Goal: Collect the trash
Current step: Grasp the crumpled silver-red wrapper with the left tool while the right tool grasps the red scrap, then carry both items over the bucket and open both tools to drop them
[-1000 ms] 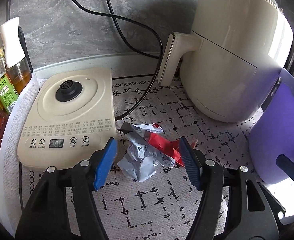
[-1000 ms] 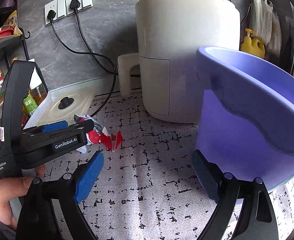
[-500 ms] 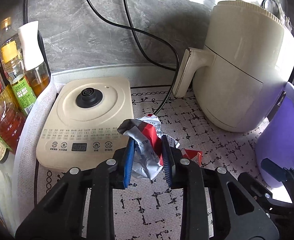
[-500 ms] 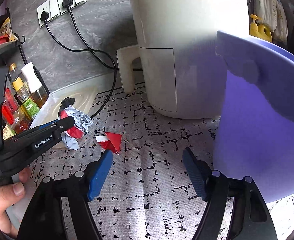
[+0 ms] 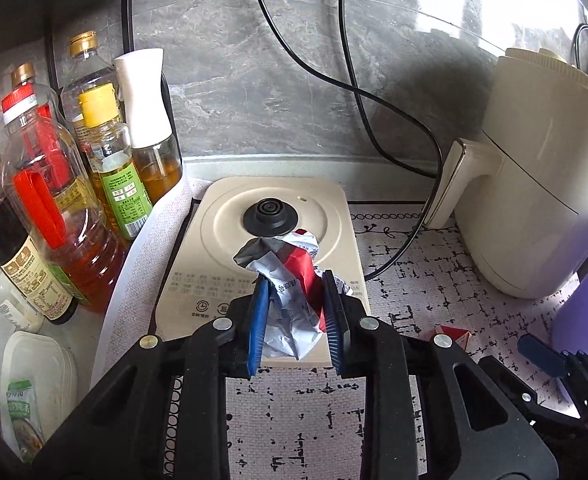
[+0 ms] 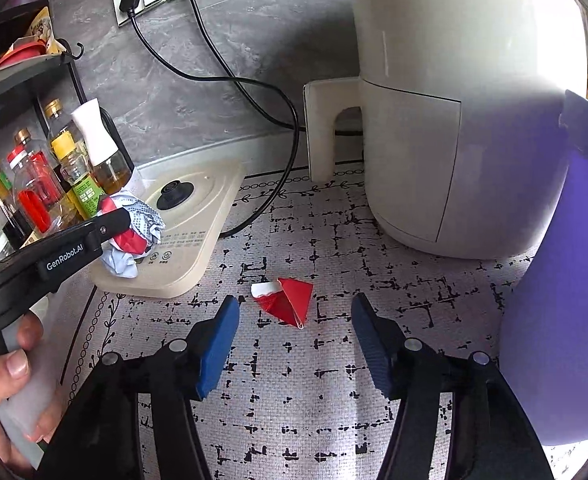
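Lifted off the patterned mat (image 6: 294, 380), crumpled wrapper (image 5: 290, 300) sits clamped in left gripper (image 5: 296, 320); right gripper (image 6: 294, 336) gapes.

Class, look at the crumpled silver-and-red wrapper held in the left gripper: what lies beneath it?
Under the crumpled silver-and-red wrapper, clamped by the left gripper, sits the cream kettle base with its printed button panel. The wrapper covers part of that panel, so those buttons cannot be seen.

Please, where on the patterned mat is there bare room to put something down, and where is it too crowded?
Free: the mat between the red scrap, the cream base and the purple bin, under the open right gripper. Crowded: the bottles left of the base, and the air fryer with its cord.
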`<control>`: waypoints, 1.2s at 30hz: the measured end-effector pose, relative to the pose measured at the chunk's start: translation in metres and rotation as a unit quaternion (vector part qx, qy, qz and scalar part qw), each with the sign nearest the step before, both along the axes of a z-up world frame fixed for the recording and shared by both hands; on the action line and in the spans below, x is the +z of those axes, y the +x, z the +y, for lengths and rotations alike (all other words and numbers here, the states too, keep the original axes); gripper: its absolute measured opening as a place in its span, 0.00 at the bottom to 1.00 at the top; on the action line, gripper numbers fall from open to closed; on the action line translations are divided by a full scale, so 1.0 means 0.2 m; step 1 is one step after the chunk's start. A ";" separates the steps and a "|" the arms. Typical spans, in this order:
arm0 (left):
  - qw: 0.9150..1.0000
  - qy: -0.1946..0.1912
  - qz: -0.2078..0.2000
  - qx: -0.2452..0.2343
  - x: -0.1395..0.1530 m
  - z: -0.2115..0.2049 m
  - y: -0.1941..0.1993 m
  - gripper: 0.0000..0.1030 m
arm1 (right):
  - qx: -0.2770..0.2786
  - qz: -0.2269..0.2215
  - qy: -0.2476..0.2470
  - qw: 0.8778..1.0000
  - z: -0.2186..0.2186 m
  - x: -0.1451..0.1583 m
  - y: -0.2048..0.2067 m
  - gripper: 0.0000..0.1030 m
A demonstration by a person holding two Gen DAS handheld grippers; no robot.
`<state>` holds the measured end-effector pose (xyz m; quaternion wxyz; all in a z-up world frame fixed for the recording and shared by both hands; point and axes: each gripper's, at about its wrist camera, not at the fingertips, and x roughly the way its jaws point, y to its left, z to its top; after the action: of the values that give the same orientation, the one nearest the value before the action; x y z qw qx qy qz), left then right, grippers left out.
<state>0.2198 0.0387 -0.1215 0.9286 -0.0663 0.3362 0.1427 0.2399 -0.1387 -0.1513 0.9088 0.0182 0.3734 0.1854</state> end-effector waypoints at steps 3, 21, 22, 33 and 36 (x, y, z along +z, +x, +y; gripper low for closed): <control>1.000 0.004 0.002 0.012 0.00 0.02 0.00 0.25 | 0.005 0.001 -0.011 1.000 0.04 -0.02 0.04 0.49; 1.000 0.007 -0.022 -0.005 0.16 -0.11 -0.07 0.25 | 0.037 -0.001 -0.015 0.999 0.03 0.08 0.05 0.02; 1.000 0.005 -0.026 -0.009 0.18 -0.13 -0.08 0.25 | 0.035 -0.009 -0.012 0.999 0.03 0.12 0.03 0.02; 0.997 0.005 -0.052 -0.060 0.37 -0.29 -0.16 0.25 | 0.016 -0.058 0.019 0.998 -0.13 0.44 -0.19 0.02; 0.995 0.008 -0.060 -0.076 0.43 -0.34 -0.18 0.25 | 0.005 -0.070 0.025 0.997 -0.18 0.51 -0.26 0.02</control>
<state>0.1841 -0.0302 -0.0351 0.9558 -0.0414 0.2827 0.0700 0.1885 -0.1749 -0.0490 0.9312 0.0263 0.3038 0.1999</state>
